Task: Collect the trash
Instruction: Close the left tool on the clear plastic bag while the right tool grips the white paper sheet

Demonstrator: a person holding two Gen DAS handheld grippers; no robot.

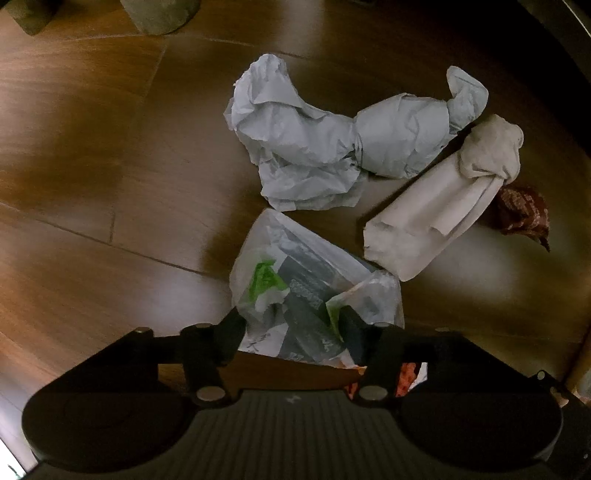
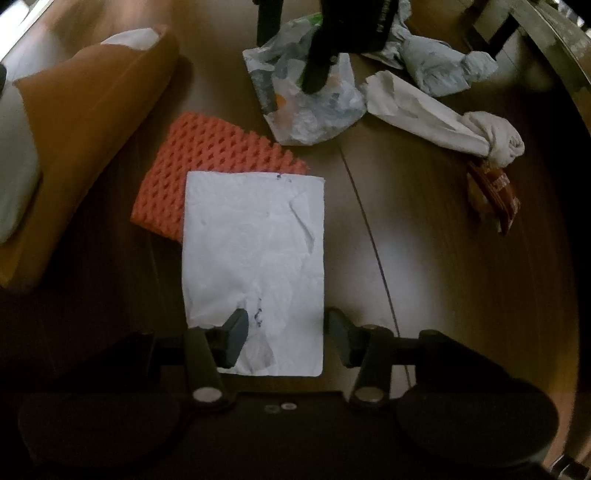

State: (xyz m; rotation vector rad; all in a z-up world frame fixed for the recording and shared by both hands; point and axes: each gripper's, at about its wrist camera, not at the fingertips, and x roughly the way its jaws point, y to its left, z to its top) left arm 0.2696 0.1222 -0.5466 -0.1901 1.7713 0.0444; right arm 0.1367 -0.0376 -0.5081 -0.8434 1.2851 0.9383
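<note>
Trash lies on a wooden floor. My left gripper (image 1: 291, 325) points down with its pads pressed on a crumpled clear plastic bag with green print (image 1: 295, 280); its dark fingers (image 2: 317, 70) show on that bag (image 2: 310, 110) in the right wrist view. My right gripper (image 2: 286, 332) stands open astride the near end of a flat white paper sheet (image 2: 255, 251). One finger lies over the sheet and the other stands at its right edge. An orange foam net (image 2: 207, 155) lies partly under the sheet.
Beyond the bag lie crumpled grey-blue paper (image 1: 314, 147), a twisted beige paper bag (image 1: 436, 210) and a red-brown wrapper (image 1: 524, 214). A large orange-brown paper bag (image 2: 92, 129) with white contents lies at the left. Dark furniture (image 2: 546, 33) stands at the upper right.
</note>
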